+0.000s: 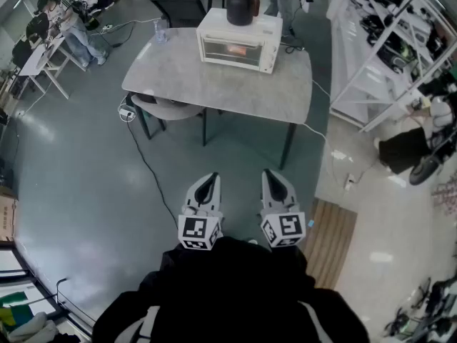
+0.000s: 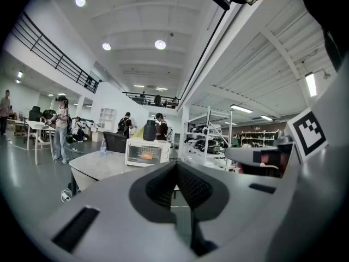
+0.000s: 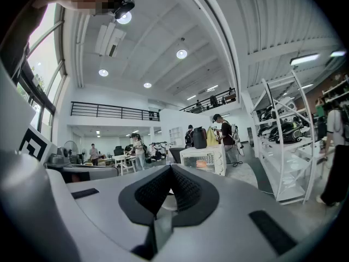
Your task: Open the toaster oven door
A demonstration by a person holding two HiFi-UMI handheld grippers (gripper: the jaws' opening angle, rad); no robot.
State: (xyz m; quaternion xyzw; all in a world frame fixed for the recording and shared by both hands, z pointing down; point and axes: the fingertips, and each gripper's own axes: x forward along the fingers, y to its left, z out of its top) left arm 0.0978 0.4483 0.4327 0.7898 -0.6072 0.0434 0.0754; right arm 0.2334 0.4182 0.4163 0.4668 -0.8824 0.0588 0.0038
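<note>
**Toaster oven (image 1: 239,41) far off, nothing gripped**

Head view: it sits on the grey table (image 1: 214,95), well ahead of the person; door probably closed.
Left gripper view: left gripper (image 2: 175,172) clenched, empty.
Right gripper view: right gripper (image 3: 170,174) also clenched, empty.

Large open lab/workshop hall, high white ceiling (image 3: 218,26) with round lights (image 3: 181,54), railed mezzanine (image 3: 109,111), white racks (image 1: 389,27) of gear right of the right gripper (image 1: 272,177), staffed desks (image 1: 39,56) far left of the left gripper (image 1: 208,180), cable (image 1: 146,164) trailing over grey floor (image 1: 86,191).
</note>
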